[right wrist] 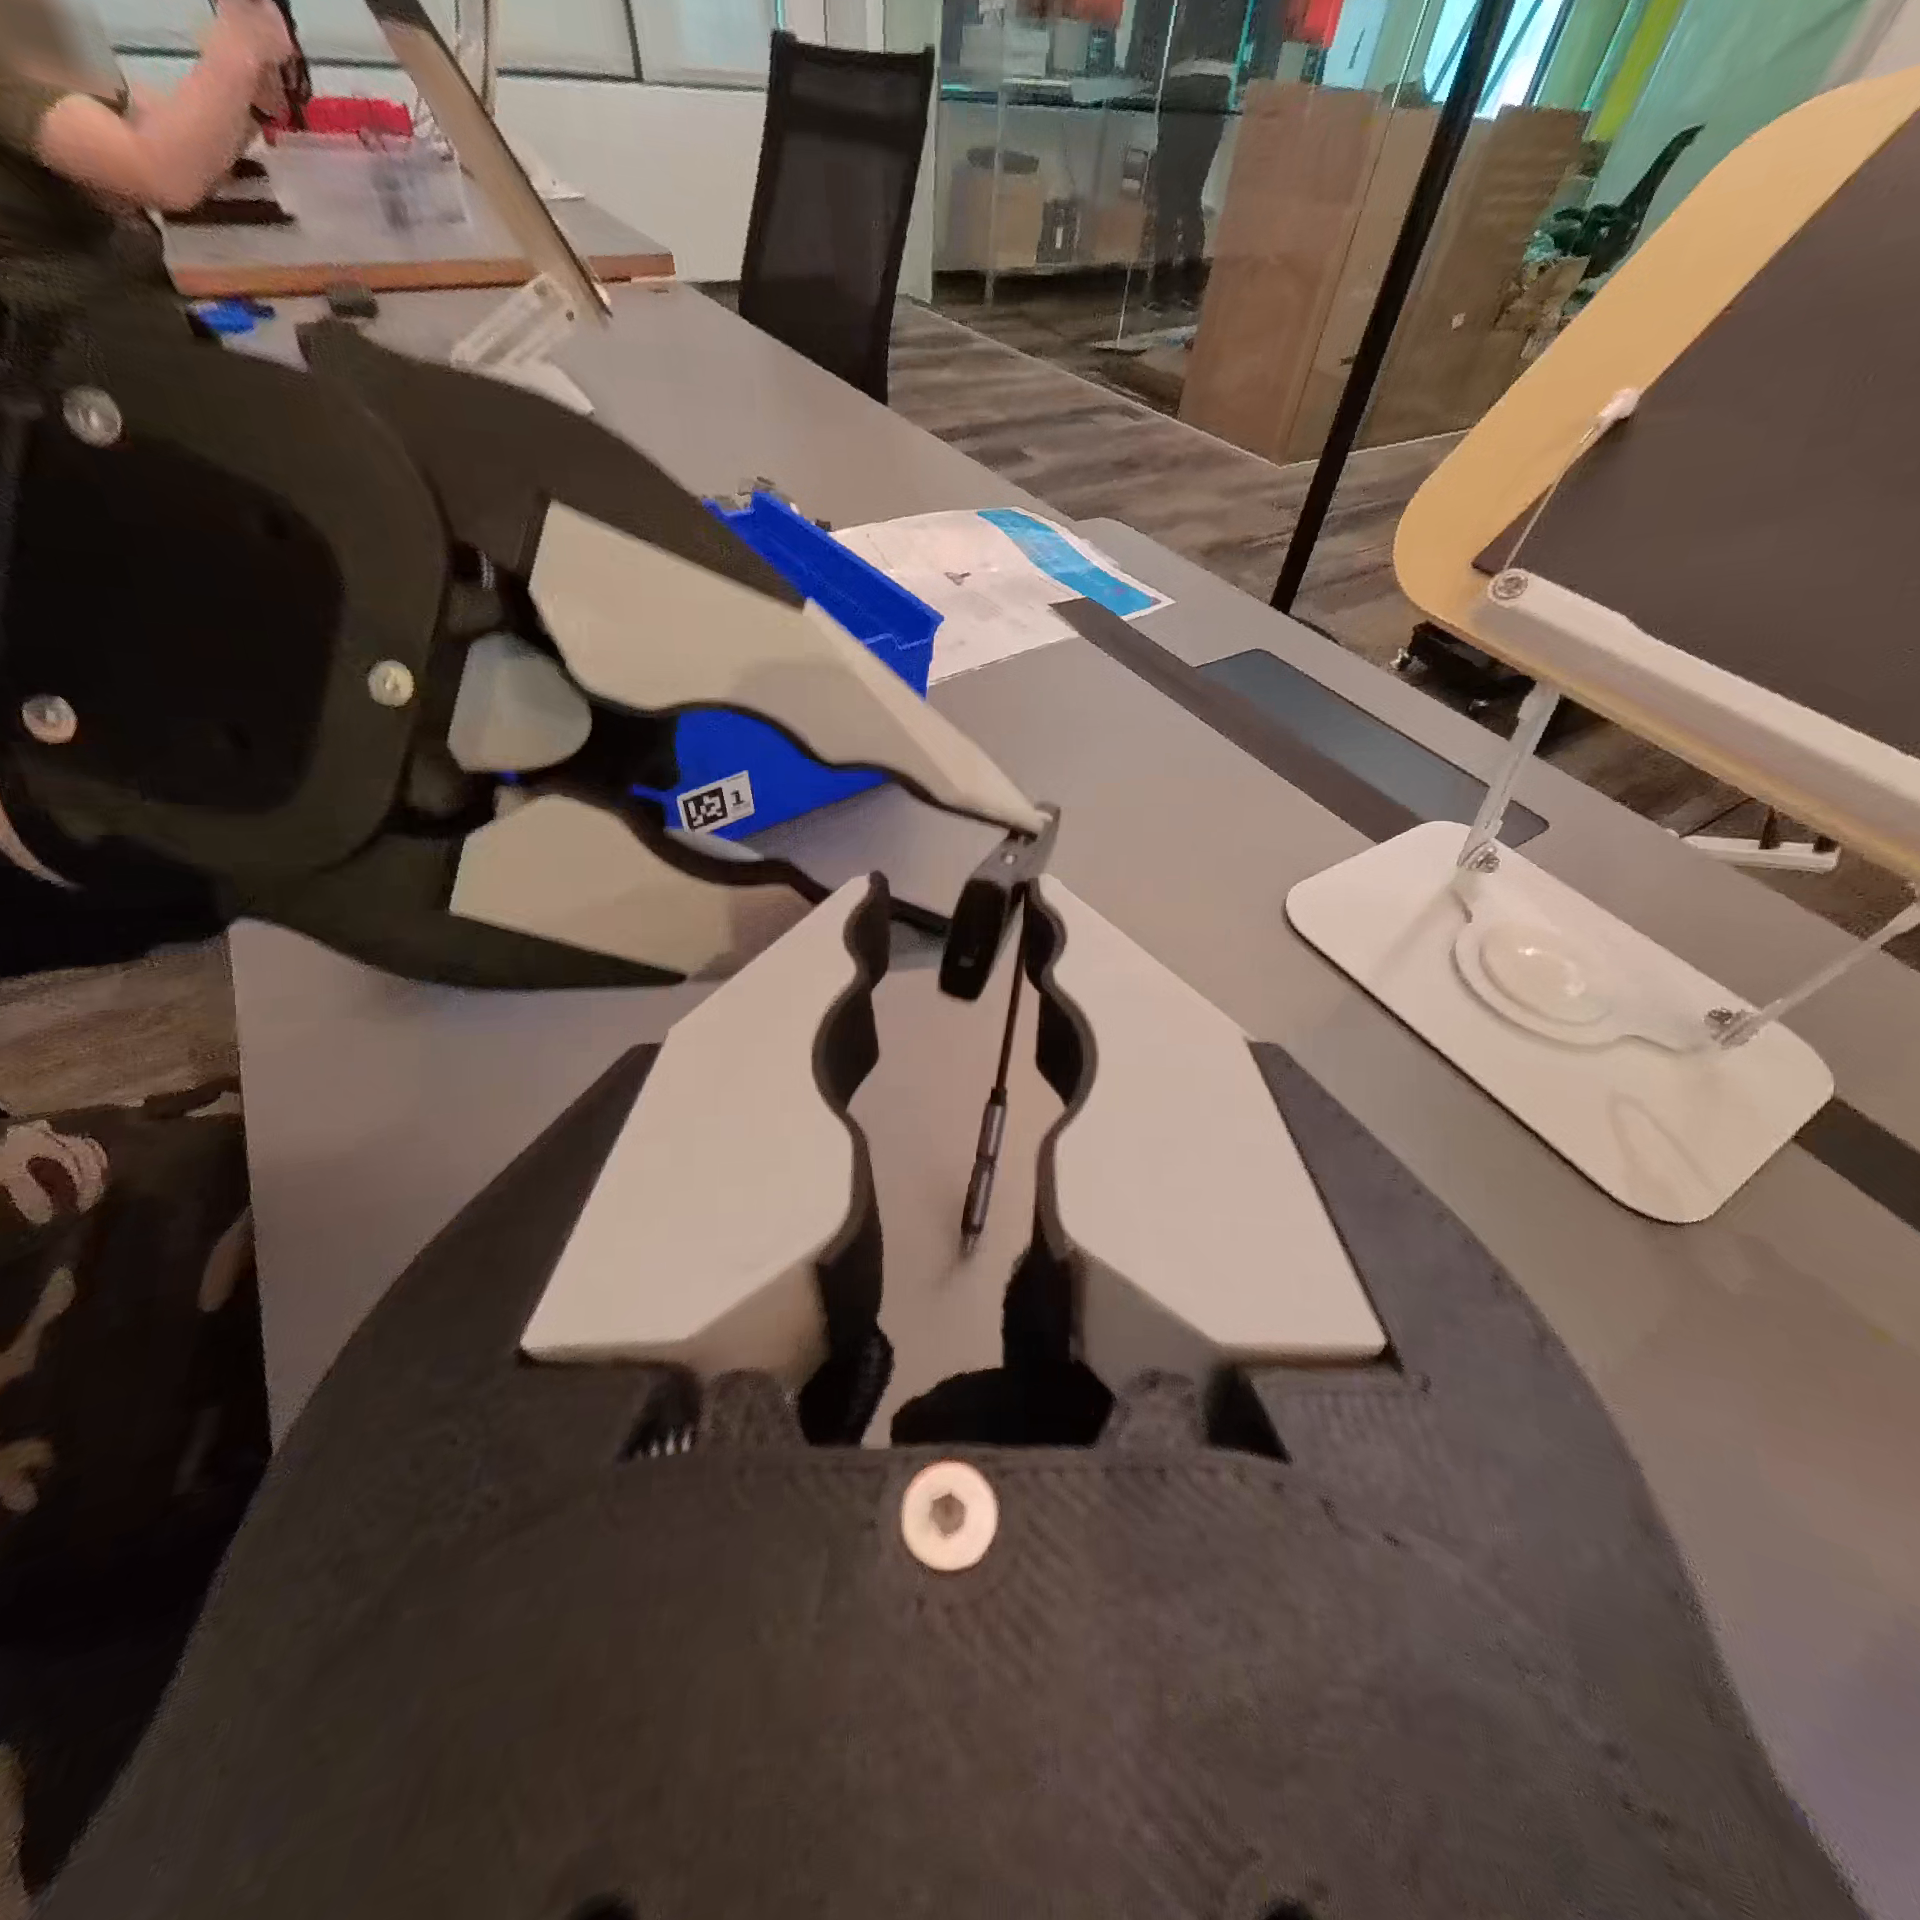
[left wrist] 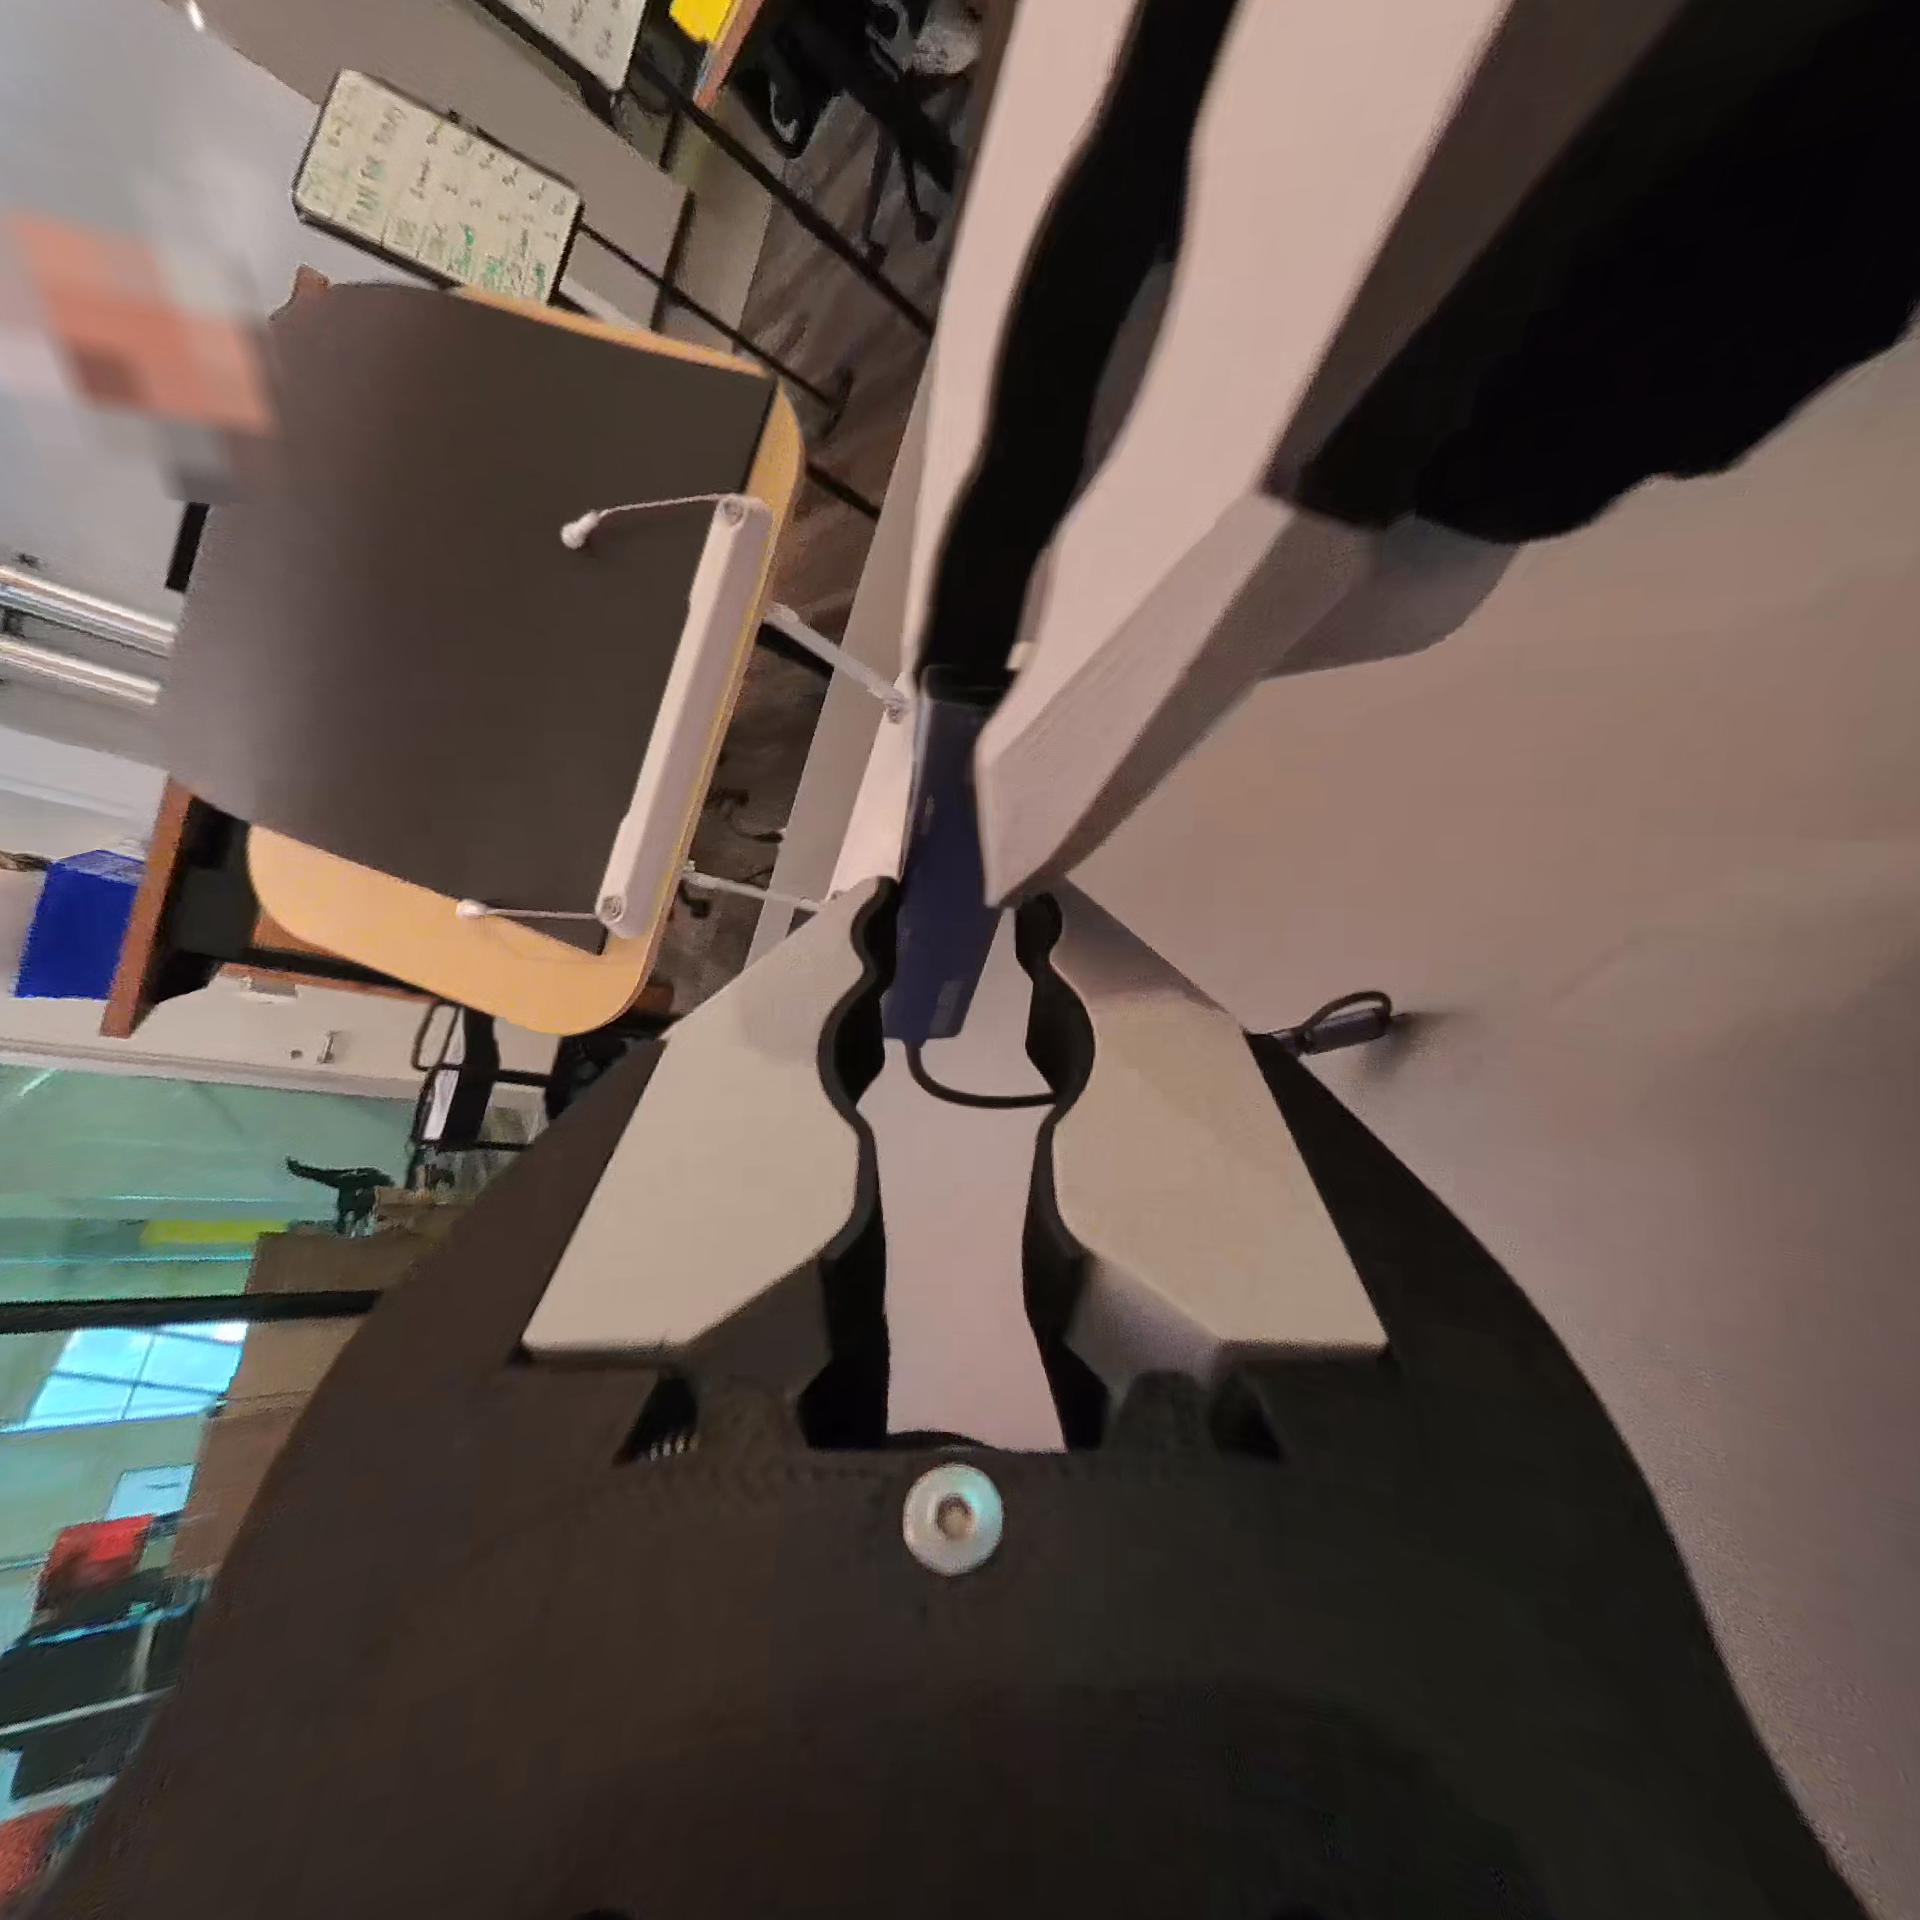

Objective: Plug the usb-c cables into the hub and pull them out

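My left gripper is shut on the dark blue hub and holds it off the grey table. In the right wrist view it reaches in from the left, with the hub hanging at its tips. A thin black cable hangs from the hub and ends in a metal plug just above the table. That plug also shows in the left wrist view. My right gripper is open, its fingers either side of the hub and cable. In the left wrist view it comes in from the top.
A blue bin and papers lie behind the hub. A white stand base carries a tan-edged dark panel on the right. A black chair and a person's arm are farther back. Only a small space, under 4 cm, lies between the two pairs of fingers.
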The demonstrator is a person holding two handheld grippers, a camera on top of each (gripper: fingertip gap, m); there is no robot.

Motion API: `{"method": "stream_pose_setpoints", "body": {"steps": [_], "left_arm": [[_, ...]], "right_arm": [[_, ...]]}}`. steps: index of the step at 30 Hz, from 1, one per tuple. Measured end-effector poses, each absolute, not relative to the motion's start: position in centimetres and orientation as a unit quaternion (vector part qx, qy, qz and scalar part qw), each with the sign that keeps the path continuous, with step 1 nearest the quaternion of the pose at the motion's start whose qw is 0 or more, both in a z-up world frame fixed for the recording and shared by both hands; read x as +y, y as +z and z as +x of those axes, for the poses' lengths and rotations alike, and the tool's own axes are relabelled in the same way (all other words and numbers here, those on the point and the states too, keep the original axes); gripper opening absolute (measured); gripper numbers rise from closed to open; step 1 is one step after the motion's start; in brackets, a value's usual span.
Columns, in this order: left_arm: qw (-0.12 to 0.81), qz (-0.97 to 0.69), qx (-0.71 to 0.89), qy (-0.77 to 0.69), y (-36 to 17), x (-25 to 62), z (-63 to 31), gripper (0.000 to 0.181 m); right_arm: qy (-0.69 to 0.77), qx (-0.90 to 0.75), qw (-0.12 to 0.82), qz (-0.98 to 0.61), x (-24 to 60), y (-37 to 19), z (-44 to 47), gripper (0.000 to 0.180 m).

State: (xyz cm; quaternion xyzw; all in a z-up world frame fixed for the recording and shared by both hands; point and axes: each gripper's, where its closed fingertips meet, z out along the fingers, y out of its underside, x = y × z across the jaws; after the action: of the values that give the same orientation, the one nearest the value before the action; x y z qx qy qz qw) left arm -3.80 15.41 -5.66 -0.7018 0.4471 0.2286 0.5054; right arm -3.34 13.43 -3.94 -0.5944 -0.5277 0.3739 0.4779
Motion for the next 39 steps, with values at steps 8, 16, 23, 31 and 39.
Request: {"method": "stream_pose_setpoints", "body": {"steps": [8,16,23,31,39], "left_arm": [[0.491,-0.724,0.441,0.201,-7.8,14.9,-3.5,0.02],[0.431,-0.783,0.415,0.168,-7.2,9.9,-8.8,0.047],[0.312,-0.881,0.327,0.138,-8.3,2.7,-22.5,0.04],[0.134,-0.945,0.279,0.109,-18.9,-2.5,-30.1,0.044],[0.091,-0.948,0.274,0.13,-23.4,-2.7,-32.3,0.03]], "right_arm": [[0.419,-0.502,0.438,-0.617,14.2,-5.8,-3.0,0.007],[0.545,-0.457,0.294,-0.639,14.6,-11.1,-3.0,0.007],[0.538,-0.439,0.214,-0.687,16.1,-17.7,-4.0,0.007],[0.522,-0.438,0.148,-0.716,16.4,-20.3,-4.0,0.009],[0.442,-0.499,0.135,-0.733,14.9,-22.7,-3.4,0.014]]}}
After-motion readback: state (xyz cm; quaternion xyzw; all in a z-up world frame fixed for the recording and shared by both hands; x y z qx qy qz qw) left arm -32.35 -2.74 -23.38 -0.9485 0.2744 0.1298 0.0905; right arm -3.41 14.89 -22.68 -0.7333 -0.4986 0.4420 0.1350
